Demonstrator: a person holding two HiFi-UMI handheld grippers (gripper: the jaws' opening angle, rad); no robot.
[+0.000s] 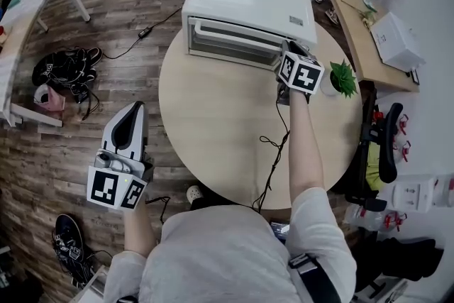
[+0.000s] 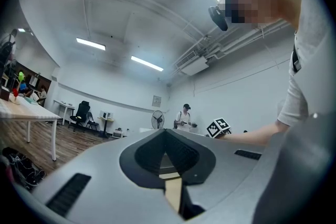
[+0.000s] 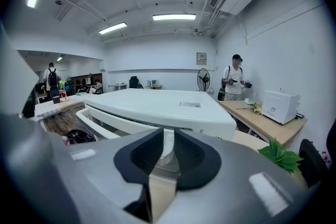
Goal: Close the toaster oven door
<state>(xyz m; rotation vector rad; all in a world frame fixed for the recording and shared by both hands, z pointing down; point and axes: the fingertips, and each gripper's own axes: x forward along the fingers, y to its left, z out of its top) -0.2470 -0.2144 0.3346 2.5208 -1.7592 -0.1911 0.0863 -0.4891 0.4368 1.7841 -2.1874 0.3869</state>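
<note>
A white toaster oven [image 1: 248,10] stands at the far side of the round wooden table [image 1: 213,124], its front towards me. The door looks closed, with its handle bar [image 1: 227,35] across the front. My right gripper [image 1: 287,47] is at the oven's front right corner. In the right gripper view the oven [image 3: 157,105] fills the middle, and the right gripper [image 3: 168,132] has its jaws a little apart, with the white oven front showing through the gap. My left gripper [image 1: 135,108] hangs off the table's left edge over the floor, shut and empty [image 2: 166,132].
A small potted plant [image 1: 342,78] sits at the table's right edge beside my right hand. A black cable [image 1: 273,152] crosses the table. A wooden desk [image 1: 362,32] with a white box [image 1: 396,41] is at the right, shoes [image 1: 64,71] at the left.
</note>
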